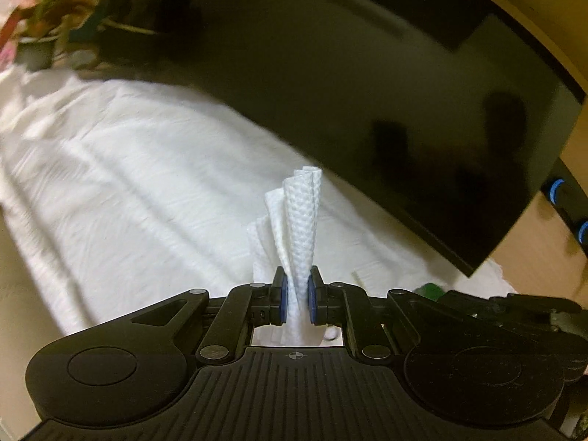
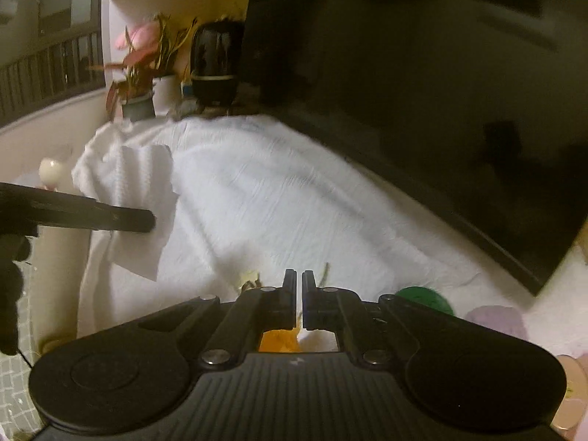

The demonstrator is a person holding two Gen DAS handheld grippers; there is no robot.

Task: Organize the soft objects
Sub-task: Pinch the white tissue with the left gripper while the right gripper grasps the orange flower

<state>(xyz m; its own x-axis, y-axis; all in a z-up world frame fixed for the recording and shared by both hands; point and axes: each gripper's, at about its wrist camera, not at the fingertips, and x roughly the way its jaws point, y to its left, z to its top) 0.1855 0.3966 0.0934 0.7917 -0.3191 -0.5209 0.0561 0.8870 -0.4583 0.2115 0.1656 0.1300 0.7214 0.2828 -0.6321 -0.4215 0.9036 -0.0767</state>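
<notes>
Waffle-textured white cloth pinched in my left gripper (image 1: 296, 299), mid-carry, nothing placed yet.

Closest to me, the left pads are clamped tight on the cloth (image 1: 299, 220), which bunches into pleats and stands up off the white sheet (image 1: 128, 169) covering the table. My right gripper (image 2: 298, 301) has its fingers pressed together with nothing between them that I can see; something orange (image 2: 279, 341) and a green round thing (image 2: 426, 299) sit just under and beside it, too blurry to name. From the right side the cloth (image 2: 147, 198) hangs loose above the sheet's left part. Farther back there's the big dark screen (image 2: 422, 92) and potted plants (image 2: 143, 73). I'd guess the next move calls for laying the cloth flat and keeping clear of the screen.
</notes>
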